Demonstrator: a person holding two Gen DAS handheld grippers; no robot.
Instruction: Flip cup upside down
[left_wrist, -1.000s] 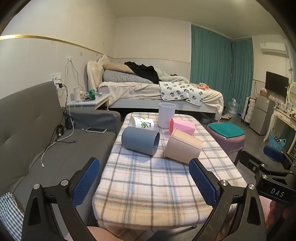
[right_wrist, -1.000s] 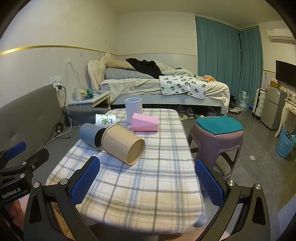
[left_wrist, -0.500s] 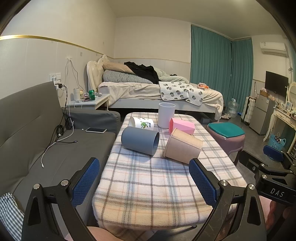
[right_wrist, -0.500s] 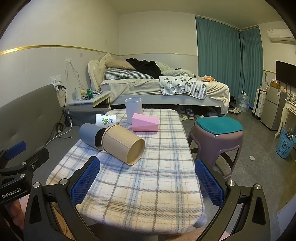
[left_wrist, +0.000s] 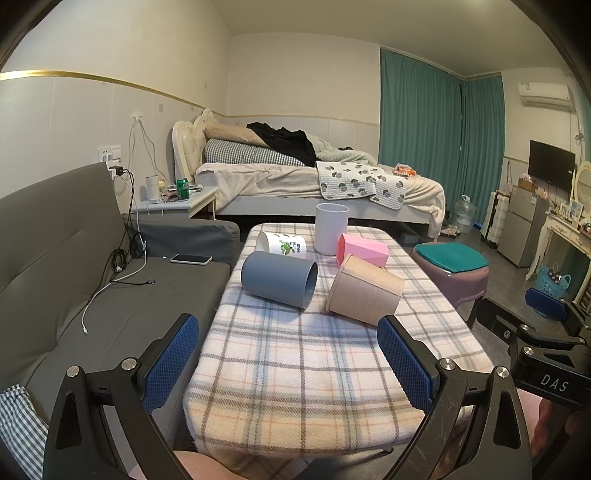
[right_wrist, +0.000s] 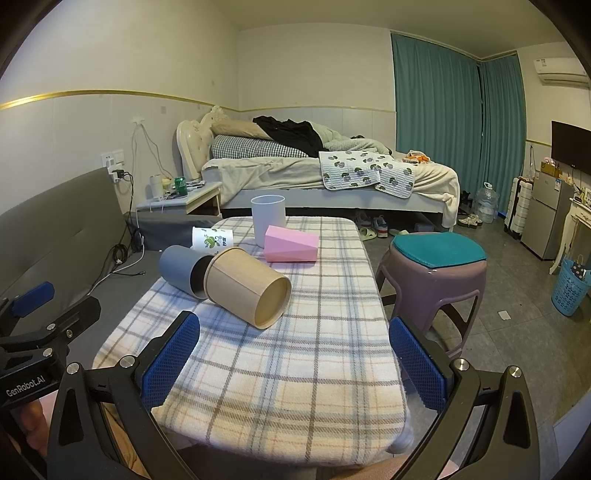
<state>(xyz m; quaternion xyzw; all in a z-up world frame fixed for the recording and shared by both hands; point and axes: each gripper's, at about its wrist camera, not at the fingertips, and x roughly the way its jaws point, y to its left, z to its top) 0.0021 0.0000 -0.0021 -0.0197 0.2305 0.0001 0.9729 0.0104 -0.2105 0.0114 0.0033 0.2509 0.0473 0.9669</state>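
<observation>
Several cups rest on a plaid-covered table (left_wrist: 295, 362). A grey-blue cup (left_wrist: 279, 278) and a beige cup (left_wrist: 364, 290) lie on their sides in the middle. A white printed cup (left_wrist: 282, 245) lies on its side behind them. A white cup (left_wrist: 330, 229) stands upright at the far end, with a pink cup (left_wrist: 364, 251) lying beside it. My left gripper (left_wrist: 288, 362) is open and empty above the near table edge. My right gripper (right_wrist: 295, 362) is open and empty, short of the beige cup (right_wrist: 247, 286).
A grey sofa (left_wrist: 74, 277) with a phone (left_wrist: 191, 259) and cables runs along the table's left side. A purple stool with a teal cushion (right_wrist: 436, 266) stands to the right. A bed (left_wrist: 314, 181) lies beyond the table.
</observation>
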